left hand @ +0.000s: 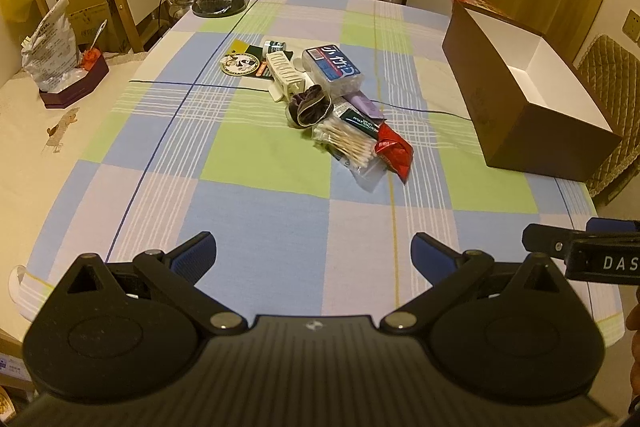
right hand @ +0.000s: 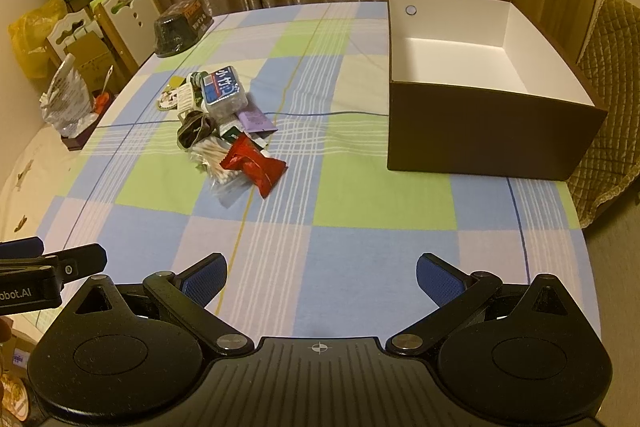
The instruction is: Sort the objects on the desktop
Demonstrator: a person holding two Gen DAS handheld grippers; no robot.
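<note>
Both tools hang above the near edge of the checked tablecloth (left hand: 248, 211) with nothing between their fingers: the left gripper (left hand: 314, 251) has its blue pads spread wide apart, and so does the right gripper (right hand: 322, 273). The things to sort lie in a loose heap at the middle of the left wrist view and left of centre in the right wrist view. The brown box (right hand: 480, 139), white inside and apparently empty, stands at the right of both views, well apart from the heap.

Nothing has been picked up, so the step in hand looks like a first reach. The red foil packet (right hand: 256, 163) is the sensible start, since it lies on top at the near end of the heap, overlapping the bag of cotton swabs (right hand: 218, 157). Come in low with the right tool, which is closer to the box, and pinch the crimped end so the bag beneath does not drag along. The dark scrunchie (left hand: 310, 105) is soft and should take a grip anywhere. The clear plastic case with the blue label (left hand: 334, 69) at the far end is rigid and wide; grip it across its narrower side or it may slip
</note>
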